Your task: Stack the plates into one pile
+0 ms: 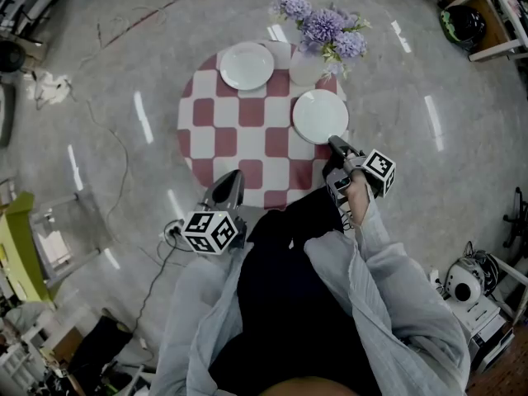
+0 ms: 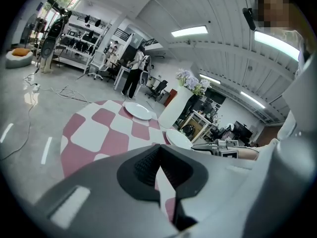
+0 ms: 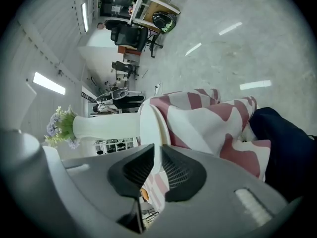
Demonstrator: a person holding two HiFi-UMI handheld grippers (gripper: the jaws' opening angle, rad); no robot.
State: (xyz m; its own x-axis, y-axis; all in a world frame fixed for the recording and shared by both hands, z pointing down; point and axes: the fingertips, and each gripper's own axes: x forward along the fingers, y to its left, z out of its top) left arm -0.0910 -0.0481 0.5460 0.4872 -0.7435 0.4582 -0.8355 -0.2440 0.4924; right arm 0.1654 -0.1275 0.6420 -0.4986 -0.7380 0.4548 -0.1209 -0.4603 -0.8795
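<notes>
Ribbed right tongs (image 3: 158, 150), seemingly tight on rim of glossy round plate (image 3: 150, 128)

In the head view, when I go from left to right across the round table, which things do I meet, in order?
far plate → near plate. The vase covers the same left-to-right span as the near plate, so it is left out.

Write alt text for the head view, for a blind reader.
Seen from above, a person's right gripper grips the near rim of a white round plate on a round red-and-white checked table; a second white plate lies beside a white vase of purple flowers.
</notes>
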